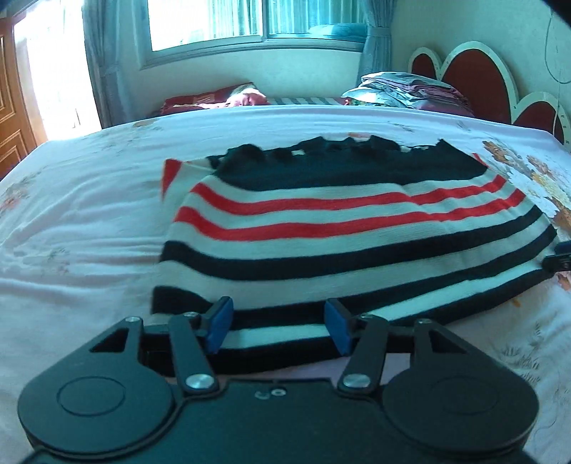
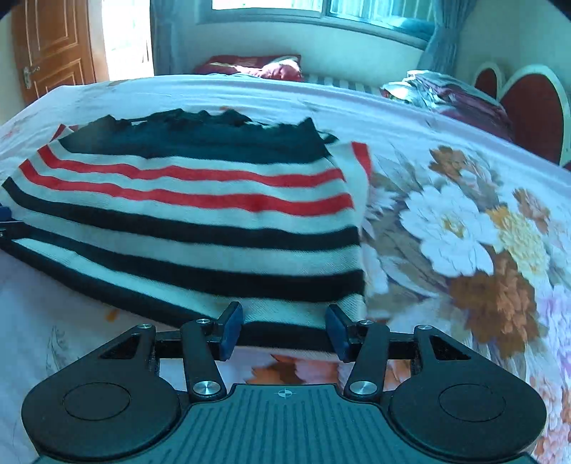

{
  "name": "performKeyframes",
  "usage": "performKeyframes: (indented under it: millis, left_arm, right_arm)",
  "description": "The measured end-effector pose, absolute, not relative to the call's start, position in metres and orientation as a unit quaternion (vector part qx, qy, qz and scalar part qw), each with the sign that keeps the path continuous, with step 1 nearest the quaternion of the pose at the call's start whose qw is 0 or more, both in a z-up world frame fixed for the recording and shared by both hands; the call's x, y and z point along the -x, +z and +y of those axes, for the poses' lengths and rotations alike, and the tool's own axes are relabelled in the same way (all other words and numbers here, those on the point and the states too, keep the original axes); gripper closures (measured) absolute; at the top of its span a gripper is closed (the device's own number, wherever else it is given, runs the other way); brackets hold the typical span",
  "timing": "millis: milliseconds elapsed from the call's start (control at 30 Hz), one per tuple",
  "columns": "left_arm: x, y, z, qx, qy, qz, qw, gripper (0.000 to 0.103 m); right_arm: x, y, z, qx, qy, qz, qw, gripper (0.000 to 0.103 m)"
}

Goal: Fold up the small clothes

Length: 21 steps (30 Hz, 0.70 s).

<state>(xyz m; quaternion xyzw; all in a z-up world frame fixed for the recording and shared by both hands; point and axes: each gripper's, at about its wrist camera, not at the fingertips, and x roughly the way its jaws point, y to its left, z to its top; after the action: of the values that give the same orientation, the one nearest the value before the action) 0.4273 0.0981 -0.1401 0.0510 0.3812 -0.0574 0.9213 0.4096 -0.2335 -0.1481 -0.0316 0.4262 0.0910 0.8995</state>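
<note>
While both claws gape, striped sweater (image 1: 342, 228) hem lies between left claw (image 1: 278, 326) and right claw (image 2: 283, 332) fingers.

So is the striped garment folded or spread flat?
Partly folded: the striped garment is doubled, a striped layer lapping its dark top, a red-striped flap showing beneath.

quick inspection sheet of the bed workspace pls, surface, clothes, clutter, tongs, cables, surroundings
surface: bed sheet, pale, lightly wrinkled, with a large flower print on the right side.
job's things: striped garment, red, white and dark bands, lying flat on the sheet with its near hem toward both cameras.
clutter: folded clothes pile near the headboard; red cushion on the far side of the bed.
grippers: left tongs open, fingers either side of the near hem; right tongs open at the hem's right corner; neither closed on cloth.
cables: thin wire on the wall.
surroundings: window, curtains, wooden door, heart-shaped headboard.
</note>
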Motion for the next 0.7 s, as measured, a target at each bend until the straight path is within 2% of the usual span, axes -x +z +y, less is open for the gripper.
performKeyframes:
  millis: [300,333,467,533,700]
  left_arm:
    - [-0.427,-0.137,0.106,-0.033,-0.045,0.383,0.922,0.046]
    - [-0.427,-0.139,0.107,-0.035,-0.046,0.383,0.922,0.045]
    - [-0.426,-0.138,0.110,-0.019,-0.042,0.382,0.923,0.046]
    - [-0.426,-0.140,0.108,-0.027,-0.042,0.382,0.923,0.046]
    - [-0.426,-0.141,0.105,-0.031,-0.037,0.382,0.923,0.046]
  right_arm:
    - [-0.402,-0.134,-0.237,0.025,0.087,0.410,0.908,0.052]
    - [-0.406,-0.141,-0.237,0.027,0.086,0.430,0.898,0.059]
    - [-0.404,-0.144,-0.239,0.028,0.088,0.428,0.899,0.060]
    - [-0.399,-0.135,-0.239,0.024,0.085,0.409,0.908,0.068]
    - [-0.402,-0.145,-0.244,0.014,0.087,0.426,0.901,0.071]
